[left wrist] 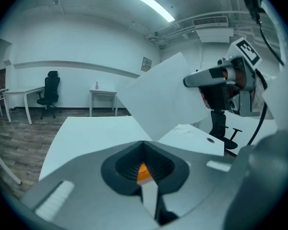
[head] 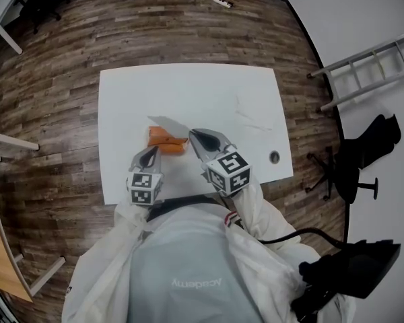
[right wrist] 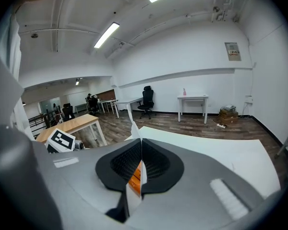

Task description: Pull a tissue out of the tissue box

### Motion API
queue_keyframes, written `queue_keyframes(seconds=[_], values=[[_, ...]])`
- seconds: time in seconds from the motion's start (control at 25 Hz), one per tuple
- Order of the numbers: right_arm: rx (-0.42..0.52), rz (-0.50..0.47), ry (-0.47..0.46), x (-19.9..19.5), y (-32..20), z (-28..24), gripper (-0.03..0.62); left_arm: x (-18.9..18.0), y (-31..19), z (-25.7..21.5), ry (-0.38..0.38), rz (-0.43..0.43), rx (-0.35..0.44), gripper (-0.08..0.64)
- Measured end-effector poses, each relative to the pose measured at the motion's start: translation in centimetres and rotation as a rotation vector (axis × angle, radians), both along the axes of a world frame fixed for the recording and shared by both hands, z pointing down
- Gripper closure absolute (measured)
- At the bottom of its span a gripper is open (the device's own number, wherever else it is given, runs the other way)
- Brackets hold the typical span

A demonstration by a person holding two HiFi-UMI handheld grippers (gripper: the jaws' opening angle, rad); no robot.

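The right gripper is clamped on the white tissue (an edge pokes past its jaws), just above the orange tissue box. The left gripper, jaws together, sits beside the box.

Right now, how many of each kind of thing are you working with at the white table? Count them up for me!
tissue box, orange: 1
tissue, white: 1
grippers, the left gripper and the right gripper: 2
Total: 4

Left tool, right tool side by side, tilted down, jaws closed.
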State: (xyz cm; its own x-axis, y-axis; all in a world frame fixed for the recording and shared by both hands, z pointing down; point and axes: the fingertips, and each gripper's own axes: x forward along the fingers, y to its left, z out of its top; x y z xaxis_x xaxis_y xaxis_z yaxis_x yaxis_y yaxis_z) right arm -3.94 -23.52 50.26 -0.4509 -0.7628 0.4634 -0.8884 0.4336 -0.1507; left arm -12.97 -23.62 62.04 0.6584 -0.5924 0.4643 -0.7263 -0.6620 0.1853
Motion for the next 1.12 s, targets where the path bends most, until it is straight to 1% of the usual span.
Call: queue_keyframes(seconds=[0.16,0.44,0.6,0.88,1.0,1.12], values=[[0.005,0.039,-0.005,0.9,0.2,0.1,0.59,-0.6,-0.2,0.0,0.004,-0.021,-0.001,0.56],[0.011,0.072,-0.007,1.5,0.5,0.3,0.591,-1.7,-0.1,-0.7,0.024,-0.059,0.004,0.56],[0.018,0.082,0.007,1.6,0.4,0.4,0.591,-2.4,0.0,-1.7,0.032,-0.073,0.024,0.56],[0.031,0.081,0.0,0.9,0.1,0.2,0.591,-3.9,-0.3,-2.4,0.024,-0.101,0.04,0.56],[0.042,0.086,-0.008,1.3,-0.1,-0.1,0.591,-3.8,-0.6,-2.7,0.012,-0.108,0.046,0.56],[0.045,0.098,-0.016,2.7,0.0,-0.3,0.591,-2.5,-0.6,-3.4,0.002,-0.086,0.056,0.56]])
